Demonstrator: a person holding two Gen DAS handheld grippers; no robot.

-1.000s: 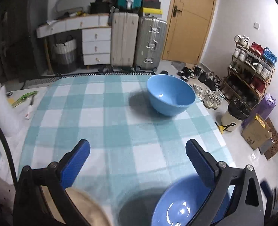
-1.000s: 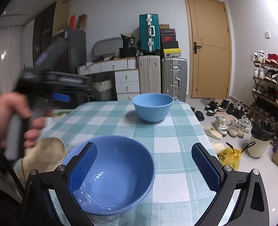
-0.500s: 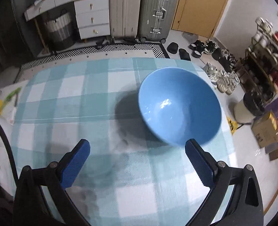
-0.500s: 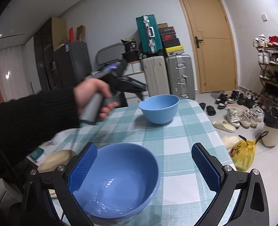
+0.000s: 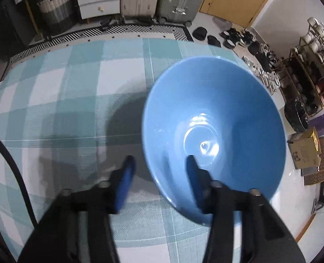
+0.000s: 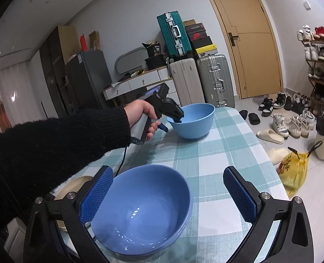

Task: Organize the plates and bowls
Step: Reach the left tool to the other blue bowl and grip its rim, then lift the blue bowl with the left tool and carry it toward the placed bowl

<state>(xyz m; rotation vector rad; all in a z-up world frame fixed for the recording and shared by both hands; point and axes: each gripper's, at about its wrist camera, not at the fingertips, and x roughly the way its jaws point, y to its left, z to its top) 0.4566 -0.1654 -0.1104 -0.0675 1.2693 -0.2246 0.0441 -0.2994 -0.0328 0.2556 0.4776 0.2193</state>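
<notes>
A light blue bowl [image 5: 214, 131] stands at the far end of the checked table. My left gripper [image 5: 159, 164] straddles its near rim, one finger inside the bowl and one outside, with the jaws part closed and a gap still around the rim. The right wrist view shows the same bowl [image 6: 192, 120] with the left gripper [image 6: 177, 114] at its left rim. My right gripper [image 6: 168, 188] is open and empty, hovering over a darker blue bowl [image 6: 140, 210] at the near end. A beige plate [image 6: 74, 186] lies to the left of that bowl.
The teal and white checked tablecloth [image 6: 216, 153] covers the table, with its right edge close to both bowls. Beyond it the floor holds shoes, a yellow bag [image 6: 293, 171] and a bin. Suitcases and drawers stand behind the table.
My left gripper has moved forward across the table to the far bowl, and its jaws have narrowed around the rim. The right gripper has stayed over the near bowl.
</notes>
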